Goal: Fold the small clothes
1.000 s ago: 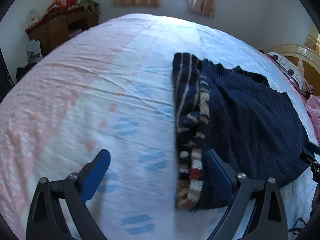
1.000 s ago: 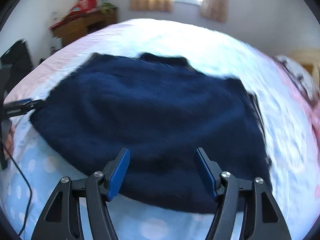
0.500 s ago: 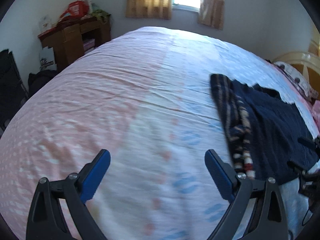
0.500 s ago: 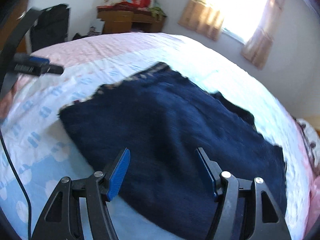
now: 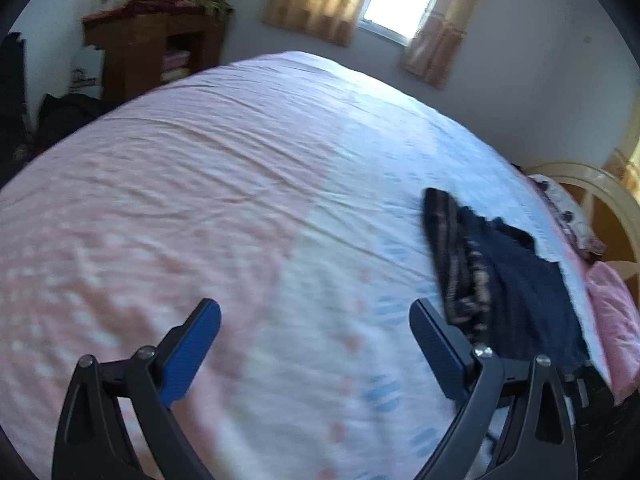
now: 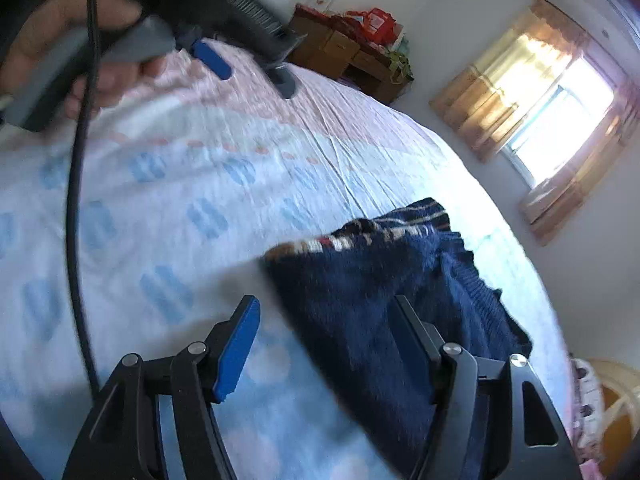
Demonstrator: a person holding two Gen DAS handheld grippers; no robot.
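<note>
Sweater (image 6: pixel 380 312), navy knit with a striped, patterned band along one edge, lies on the bed sheet (image 6: pixel 200 184), and what matters for us is which side it falls on. From our right gripper (image 6: pixel 324 328) it sits directly ahead and low, its near edge under the right-hand finger while the left-hand finger hangs over bare sheet; the jaws stand fairly wide with nothing pinched between them. From our left gripper (image 5: pixel 316 316) the sweater (image 5: pixel 516 280) lies well off to the right, its long axis running away from us along the patterned band, and those jaws are wide over empty sheet. So we judge the right hand much the nearer to the garment. Both grippers point slantwise down at the bed, and in the right view the left hand (image 6: pixel 60 48) holds its tool, well apart from the cloth.
</note>
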